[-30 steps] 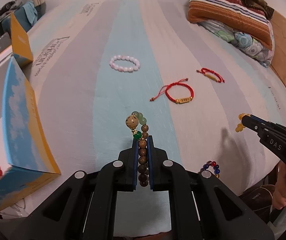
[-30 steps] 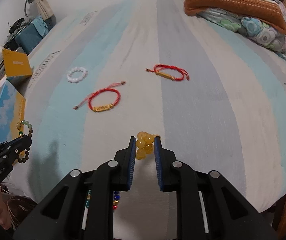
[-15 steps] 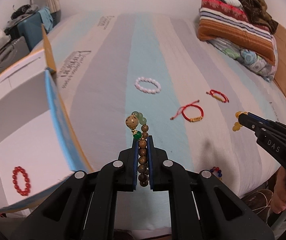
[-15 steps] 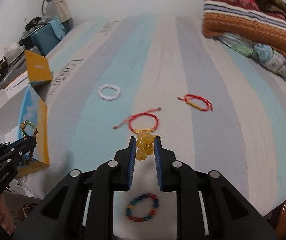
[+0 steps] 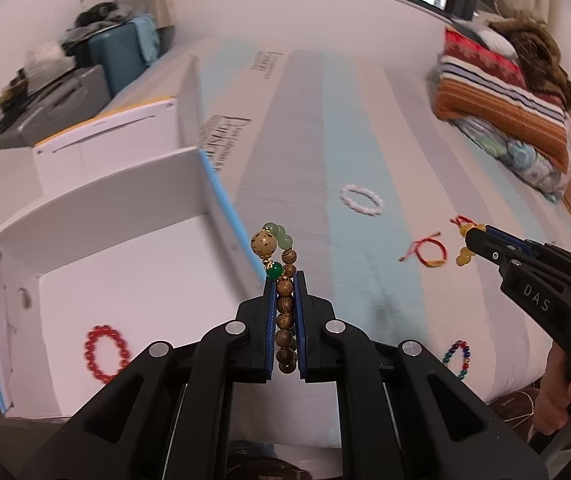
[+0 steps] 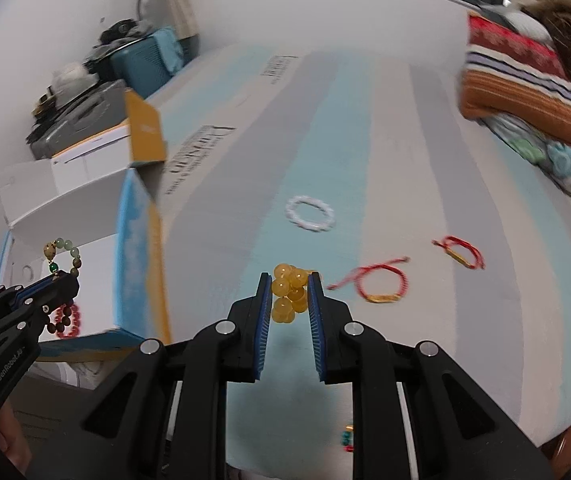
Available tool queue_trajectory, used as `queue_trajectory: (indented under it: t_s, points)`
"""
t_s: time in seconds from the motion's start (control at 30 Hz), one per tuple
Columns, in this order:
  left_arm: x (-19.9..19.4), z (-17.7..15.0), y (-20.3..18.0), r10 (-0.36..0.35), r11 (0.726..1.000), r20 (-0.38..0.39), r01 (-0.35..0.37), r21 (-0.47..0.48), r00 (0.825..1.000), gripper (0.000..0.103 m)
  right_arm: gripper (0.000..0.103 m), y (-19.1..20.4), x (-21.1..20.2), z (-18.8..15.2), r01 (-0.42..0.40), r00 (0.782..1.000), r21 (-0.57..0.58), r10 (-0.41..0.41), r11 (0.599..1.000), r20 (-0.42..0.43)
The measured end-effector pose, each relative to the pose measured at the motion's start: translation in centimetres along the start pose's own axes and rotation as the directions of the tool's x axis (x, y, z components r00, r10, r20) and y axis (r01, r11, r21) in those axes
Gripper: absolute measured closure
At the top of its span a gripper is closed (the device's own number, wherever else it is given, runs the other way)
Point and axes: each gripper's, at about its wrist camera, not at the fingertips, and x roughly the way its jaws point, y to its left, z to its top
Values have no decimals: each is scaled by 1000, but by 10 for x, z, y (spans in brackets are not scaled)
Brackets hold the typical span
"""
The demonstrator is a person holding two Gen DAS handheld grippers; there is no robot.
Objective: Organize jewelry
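one red bead bracelet (image 5: 106, 353) lies in the box (image 5: 133, 300); my left hand-held gripper (image 5: 285, 280) clamps the wooden bracelet (image 5: 285, 308), right hand-held gripper (image 6: 289, 280) pinches the amber bracelet (image 6: 288, 294); four bracelets remain on the bed (image 5: 325, 128) beside the box.

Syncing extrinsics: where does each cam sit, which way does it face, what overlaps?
Left wrist: on the left gripper, looking along its fingers at the wooden bead bracelet over the open white box; the person's right hand shows.
Right wrist: on the right gripper, facing the striped bed, gripping the amber bead bracelet.
Shared: white bead bracelet, each other's gripper.
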Motion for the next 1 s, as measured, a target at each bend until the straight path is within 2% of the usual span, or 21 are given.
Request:
queue_trajectory:
  t_s: [0.27, 0.73, 1.0]
  points:
    - [-14, -6, 57, 57, 996, 8, -56, -73, 998, 95, 86, 67, 1, 7, -60, 998, -81, 61, 995, 11]
    - [-17, -31, 157, 161, 967, -43, -166, -192, 986, 95, 86, 178, 13, 8, -180, 983, -210, 185, 961, 4]
    - [0, -47, 189, 183, 951, -99, -202, -233, 978, 95, 86, 219, 42, -10, -207, 978, -266, 197, 942, -64]
